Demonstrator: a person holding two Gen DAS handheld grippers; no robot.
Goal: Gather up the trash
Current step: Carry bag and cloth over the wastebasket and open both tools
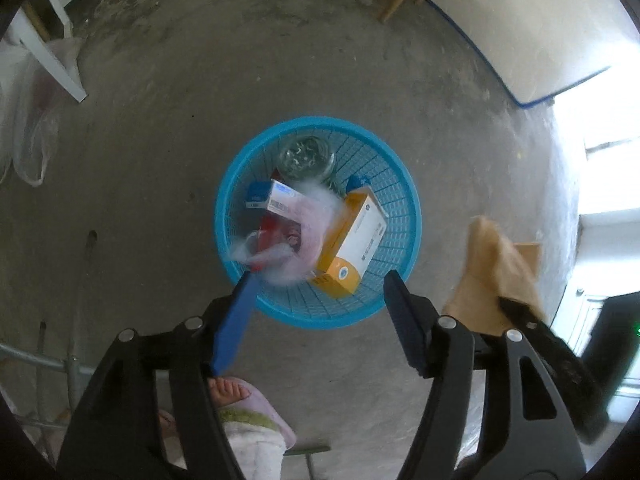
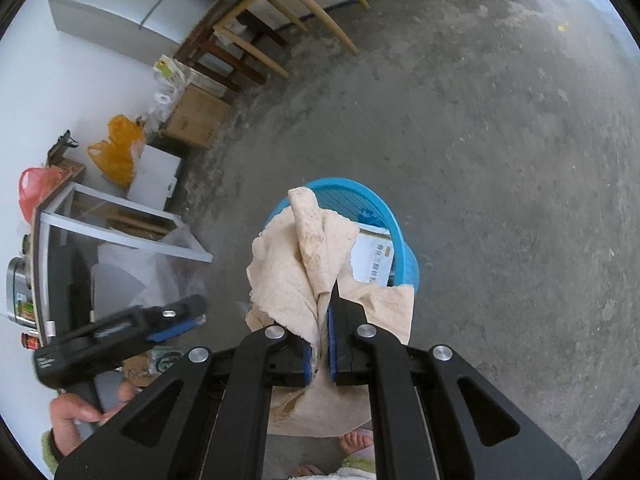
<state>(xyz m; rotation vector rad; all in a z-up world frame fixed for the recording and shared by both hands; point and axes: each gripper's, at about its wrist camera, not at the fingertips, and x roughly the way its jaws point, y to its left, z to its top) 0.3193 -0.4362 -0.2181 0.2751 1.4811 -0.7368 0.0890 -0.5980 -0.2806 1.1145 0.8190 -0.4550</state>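
Note:
A blue plastic basket (image 1: 280, 308) stands on the concrete floor and holds several boxes, a clear jar (image 1: 307, 157) and a thin plastic bag (image 1: 280, 268) that looks blurred. My left gripper (image 1: 320, 284) is open above the basket's near rim, empty. My right gripper (image 2: 326, 312) is shut on a crumpled beige paper (image 2: 296, 264) and holds it over the basket (image 2: 408, 256). The paper also shows at the right of the left wrist view (image 1: 492, 264). The left gripper shows at the left of the right wrist view (image 2: 176, 324).
A white board (image 1: 52, 60) and clear plastic bags (image 1: 28, 128) lie at the left. Wooden chair legs (image 2: 256, 52), a cardboard box (image 2: 196, 120), an orange bag (image 2: 116, 152) and a glass-sided cabinet (image 2: 112, 224) stand along the wall. My feet (image 1: 228, 392) are just below the basket.

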